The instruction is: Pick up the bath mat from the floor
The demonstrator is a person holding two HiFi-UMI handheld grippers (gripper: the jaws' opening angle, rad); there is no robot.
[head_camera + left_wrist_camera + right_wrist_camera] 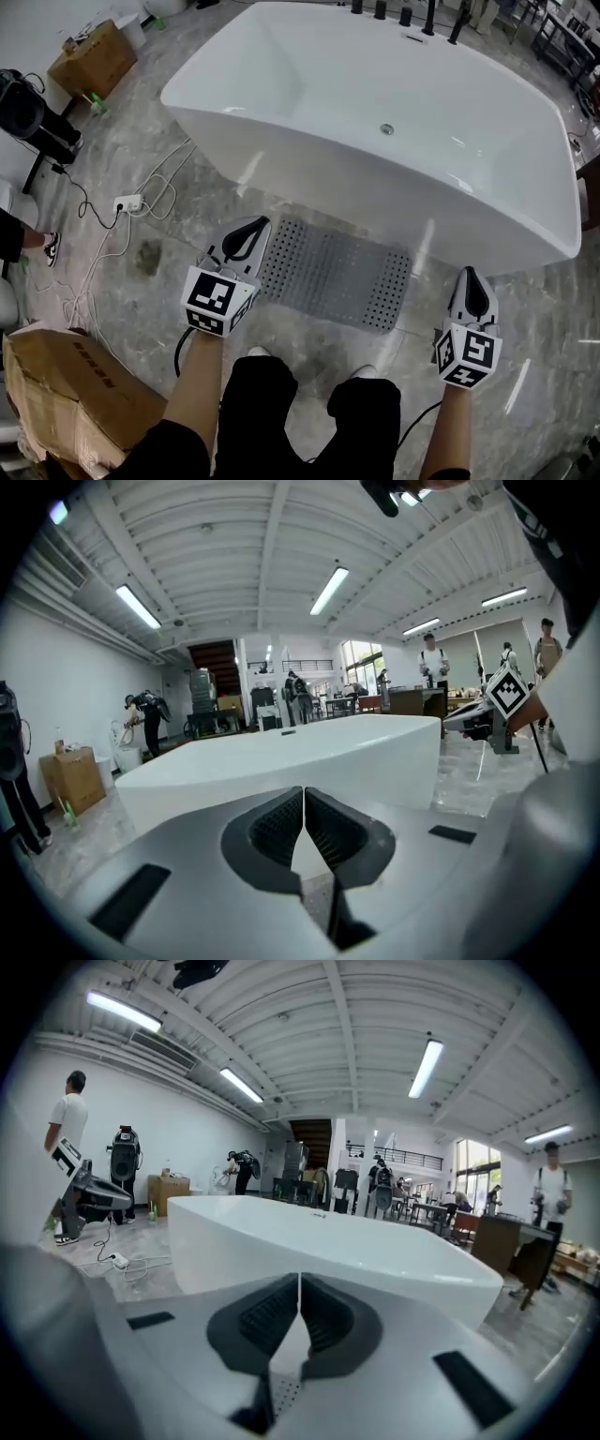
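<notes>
A grey perforated bath mat (335, 273) lies flat on the marble floor in front of the white bathtub (281, 178). My left gripper (249, 228) is shut and empty, held above the mat's left end. My right gripper (469, 276) is shut and empty, to the right of the mat's right end. In the left gripper view the jaws (304, 803) meet with nothing between them, and the bathtub (281, 761) fills the view ahead. In the right gripper view the jaws (299, 1293) are also together, facing the bathtub (356, 1251). A bit of the mat's dotted surface shows below the right jaws.
White cables and a power strip (127, 202) lie on the floor at the left. A cardboard box (70, 398) stands at the lower left, another box (94, 58) at the far left. The person's knees and shoes (309, 394) are just behind the mat. Taps (403, 13) line the tub's far rim.
</notes>
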